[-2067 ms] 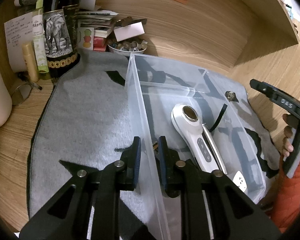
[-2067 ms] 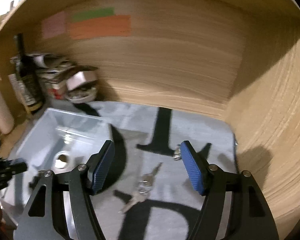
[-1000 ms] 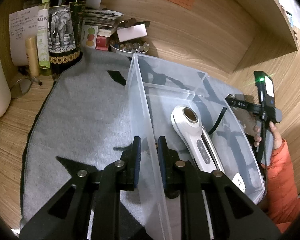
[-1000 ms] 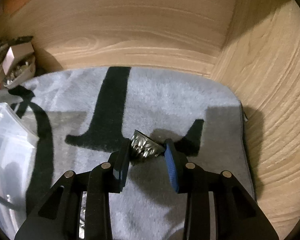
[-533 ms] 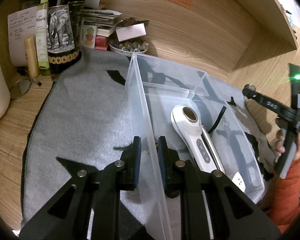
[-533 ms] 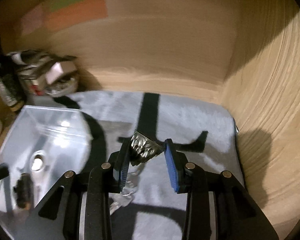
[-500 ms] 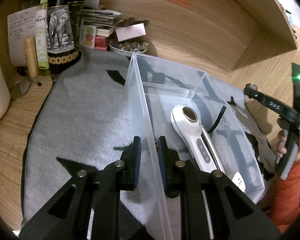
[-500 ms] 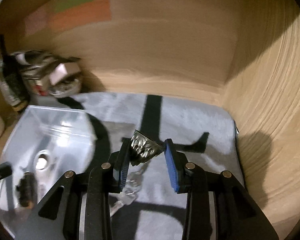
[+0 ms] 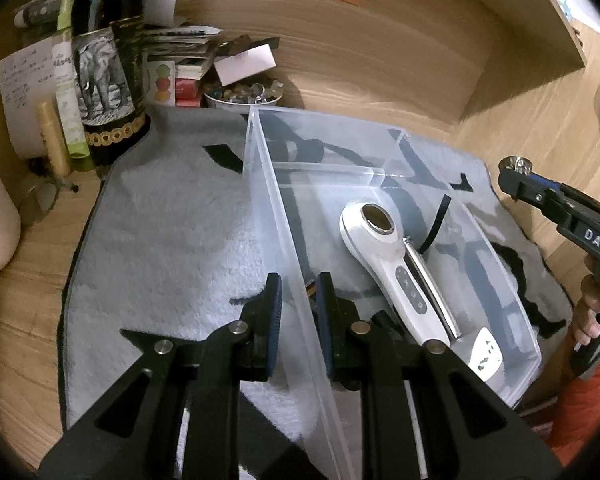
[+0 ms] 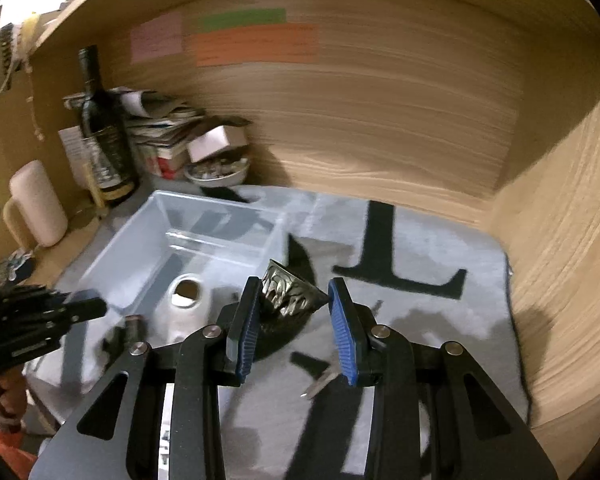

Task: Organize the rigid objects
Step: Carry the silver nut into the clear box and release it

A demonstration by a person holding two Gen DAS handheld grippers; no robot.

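One embossed silver metal cup (image 10: 290, 294) clamped between right gripper (image 10: 294, 312) blue pads, left gripper (image 9: 298, 304) pinching clear plastic bin (image 9: 278, 216) wall.

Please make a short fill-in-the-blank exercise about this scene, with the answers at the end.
1. The left gripper is clamped on the wall of the clear plastic ____.
2. The right gripper holds a small embossed metal ____.
3. The white handheld device lies ____ the bin.
4. The keys lie on the grey ____.

Answers: bin; cup; inside; mat
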